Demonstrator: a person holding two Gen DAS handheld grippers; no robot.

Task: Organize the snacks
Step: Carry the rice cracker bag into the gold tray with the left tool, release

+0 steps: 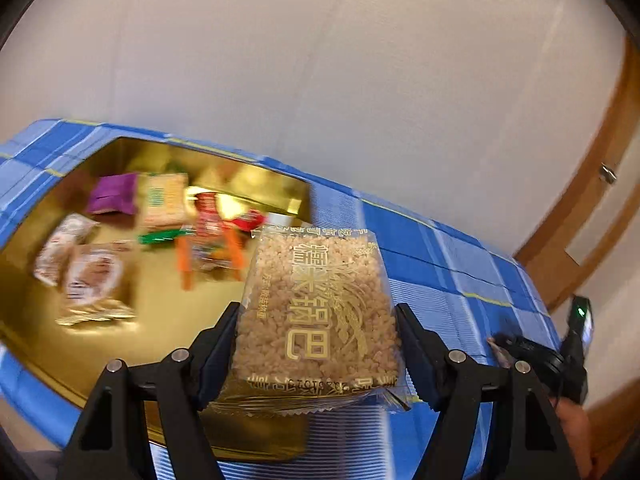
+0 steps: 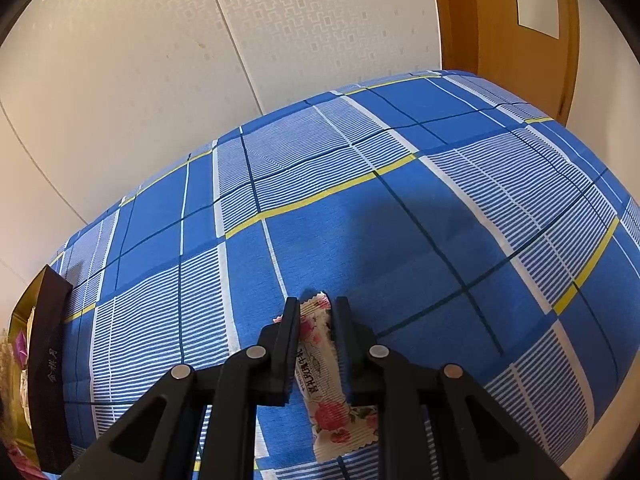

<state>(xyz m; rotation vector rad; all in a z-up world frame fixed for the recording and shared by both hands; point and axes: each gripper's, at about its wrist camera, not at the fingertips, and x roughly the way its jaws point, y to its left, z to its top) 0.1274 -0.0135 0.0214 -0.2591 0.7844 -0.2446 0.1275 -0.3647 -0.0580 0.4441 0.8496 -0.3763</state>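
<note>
Gripping a clear-wrapped rice-crisp cake (image 1: 316, 312) by its two side edges, the left gripper (image 1: 318, 344) has its jaws set fairly wide because the packet is broad; holding it flat by the sides keeps the brittle slab from bending. The packet hangs over the near right corner of the gold tray (image 1: 168, 320), which sits on the blue plaid cloth (image 1: 432, 256) and already holds a loose spread of wrapped snacks, among them a purple packet (image 1: 114, 196). I judge this one is headed in to join them.

The right gripper (image 2: 316, 320) is pinched nearly closed on a slim floral-print candy bar (image 2: 320, 364), its pads on the long edges, with the bar low over the cloth. The tray's dark outer wall (image 2: 48, 364) shows at the far left of that view, well apart, so this bar probably waits its turn.
</note>
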